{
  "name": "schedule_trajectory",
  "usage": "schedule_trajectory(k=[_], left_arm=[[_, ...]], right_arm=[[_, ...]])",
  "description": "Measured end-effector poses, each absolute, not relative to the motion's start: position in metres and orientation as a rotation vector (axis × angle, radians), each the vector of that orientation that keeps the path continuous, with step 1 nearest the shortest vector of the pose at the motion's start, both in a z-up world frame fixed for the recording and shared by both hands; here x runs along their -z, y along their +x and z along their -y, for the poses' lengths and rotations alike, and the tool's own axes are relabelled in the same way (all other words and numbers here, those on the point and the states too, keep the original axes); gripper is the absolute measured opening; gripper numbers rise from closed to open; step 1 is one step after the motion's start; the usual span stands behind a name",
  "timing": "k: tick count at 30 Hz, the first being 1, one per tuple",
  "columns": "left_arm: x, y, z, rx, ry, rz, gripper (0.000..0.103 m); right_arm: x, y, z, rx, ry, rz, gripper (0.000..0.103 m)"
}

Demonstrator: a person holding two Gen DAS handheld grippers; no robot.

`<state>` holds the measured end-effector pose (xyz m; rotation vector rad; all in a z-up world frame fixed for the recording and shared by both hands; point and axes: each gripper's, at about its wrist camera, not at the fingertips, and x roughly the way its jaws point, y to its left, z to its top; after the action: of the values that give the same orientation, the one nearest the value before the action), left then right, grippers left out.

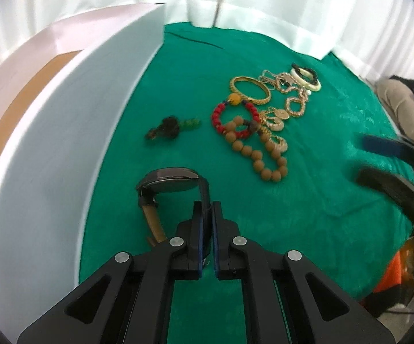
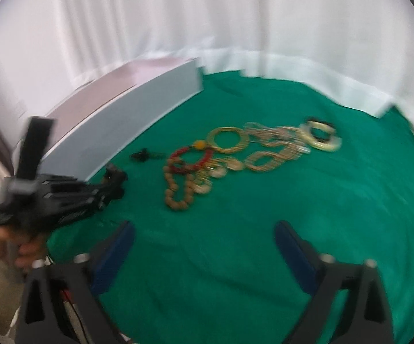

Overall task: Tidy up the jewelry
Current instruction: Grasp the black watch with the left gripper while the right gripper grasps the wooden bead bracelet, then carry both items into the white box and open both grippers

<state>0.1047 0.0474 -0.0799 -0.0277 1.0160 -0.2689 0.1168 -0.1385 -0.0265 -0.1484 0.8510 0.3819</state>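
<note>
Now we have the left hand-held gripper clamped on the dark strap of the watch, its pads pinching the band just beside the case while the tan end of the strap trails on the green cloth covering the desk. We judge that gripping the strap rather than the round case gives the flat pads something thin to bite on, and it keeps the watch near the white box on the left, most likely where it is meant to go.

Our right hand-held gripper hangs over bare cloth with its jaws apart and nothing between them; that view is blurred. The rest of the jewelry lies in a loose cluster farther back: a red bead bracelet, a string of tan wooden beads, a gold bangle, gold chains and a cream bangle, several overlapping. A small dark piece with green beads sits apart, nearer the box.
</note>
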Motion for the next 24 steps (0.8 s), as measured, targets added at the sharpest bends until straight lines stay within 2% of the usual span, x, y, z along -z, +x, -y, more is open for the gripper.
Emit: schedule_trajectory(k=[1, 6, 14, 15, 17, 24], left_arm=[[0.08, 0.1, -0.05, 0.259, -0.035, -1.015, 0.003], [0.084, 0.089, -0.056, 0.236, -0.058, -1.019, 0.003], [0.088, 0.086, -0.058, 0.227, -0.041, -1.024, 0.003], [0.088, 0.086, -0.058, 0.227, -0.042, -1.024, 0.003], [0.086, 0.085, -0.059, 0.226, -0.049, -1.027, 0.003], [0.05, 0.071, -0.063, 0.239, -0.1, -0.983, 0.003]], right_arm=[[0.033, 0.128, 0.131, -0.4, -0.164, -0.864, 0.057], [0.064, 0.186, 0.102, -0.47, -0.243, -0.927, 0.038], [0.081, 0.214, 0.076, -0.489, -0.319, -0.954, 0.035], [0.081, 0.216, 0.075, -0.486, -0.32, -0.955, 0.033], [0.082, 0.218, 0.072, -0.5, -0.309, -0.968, 0.015], [0.043, 0.192, 0.093, -0.525, -0.189, -0.942, 0.014]])
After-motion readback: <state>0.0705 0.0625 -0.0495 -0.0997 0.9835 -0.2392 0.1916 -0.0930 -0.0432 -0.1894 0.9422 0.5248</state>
